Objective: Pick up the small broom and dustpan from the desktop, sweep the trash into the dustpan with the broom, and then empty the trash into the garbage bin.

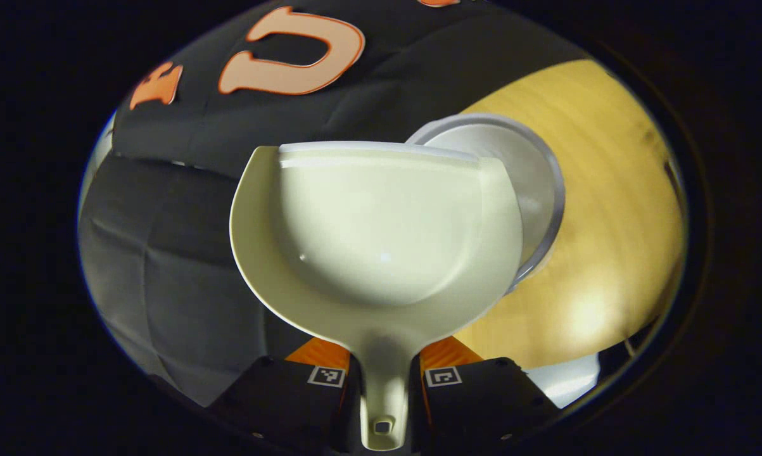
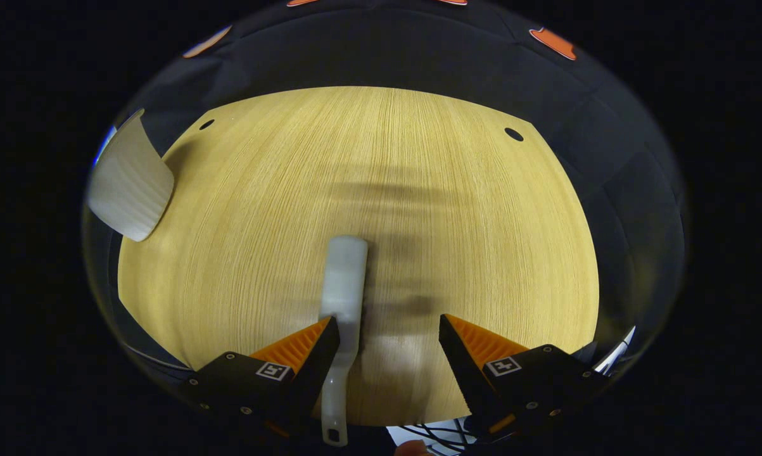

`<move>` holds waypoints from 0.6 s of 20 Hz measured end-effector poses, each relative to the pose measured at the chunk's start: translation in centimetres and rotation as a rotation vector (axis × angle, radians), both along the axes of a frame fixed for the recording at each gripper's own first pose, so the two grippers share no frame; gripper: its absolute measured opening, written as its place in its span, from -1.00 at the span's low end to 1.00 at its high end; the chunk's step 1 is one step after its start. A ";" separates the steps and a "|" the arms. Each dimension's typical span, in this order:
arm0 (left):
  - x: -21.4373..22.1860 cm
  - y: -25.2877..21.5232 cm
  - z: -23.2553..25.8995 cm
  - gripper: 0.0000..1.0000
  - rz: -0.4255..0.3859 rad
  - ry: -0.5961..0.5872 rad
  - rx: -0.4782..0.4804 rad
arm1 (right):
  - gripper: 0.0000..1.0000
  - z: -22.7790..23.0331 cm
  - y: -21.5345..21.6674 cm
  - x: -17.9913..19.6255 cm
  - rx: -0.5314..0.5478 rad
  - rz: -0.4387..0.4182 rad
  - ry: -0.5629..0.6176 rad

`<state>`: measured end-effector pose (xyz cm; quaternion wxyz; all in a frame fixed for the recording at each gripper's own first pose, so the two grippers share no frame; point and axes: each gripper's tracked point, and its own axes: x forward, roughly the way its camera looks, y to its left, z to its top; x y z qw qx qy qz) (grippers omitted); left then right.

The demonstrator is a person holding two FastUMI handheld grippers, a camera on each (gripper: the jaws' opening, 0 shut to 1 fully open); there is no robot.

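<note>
The left gripper [image 1: 384, 380] pinches the dustpan [image 1: 381, 234] handle above the bin [image 1: 533, 177], apparently emptying; the right gripper [image 2: 390, 345], spread, flanks the broom [image 2: 342, 285]. Next: likely set down.

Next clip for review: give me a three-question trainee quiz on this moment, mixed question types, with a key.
1. True or false: the left tool is shut on the dustpan handle.
2. The right tool is: A) shut on the broom; B) open, the broom beside one finger; C) holding the bin.
3. Fill in: any trash in the dustpan? ____

Key: 1 true; 2 B; 3 none.
</note>
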<state>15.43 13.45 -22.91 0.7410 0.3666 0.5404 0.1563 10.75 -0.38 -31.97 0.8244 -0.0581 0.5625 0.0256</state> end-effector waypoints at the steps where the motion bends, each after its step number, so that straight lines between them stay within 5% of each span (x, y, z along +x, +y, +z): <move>1: 0.8 -1.4 -0.7 -0.37 0.004 -0.028 -0.054 | 0.91 0.0 0.1 -0.1 0.002 0.006 -0.001; 8: 4.2 -10.8 -3.7 -0.38 -0.114 -0.103 -0.363 | 0.92 0.2 0.1 -0.6 -0.010 0.027 0.000; 12: 4.8 -15.3 -6.9 -0.37 -0.153 -0.046 -0.534 | 0.91 0.2 -0.1 -0.9 -0.015 0.019 0.001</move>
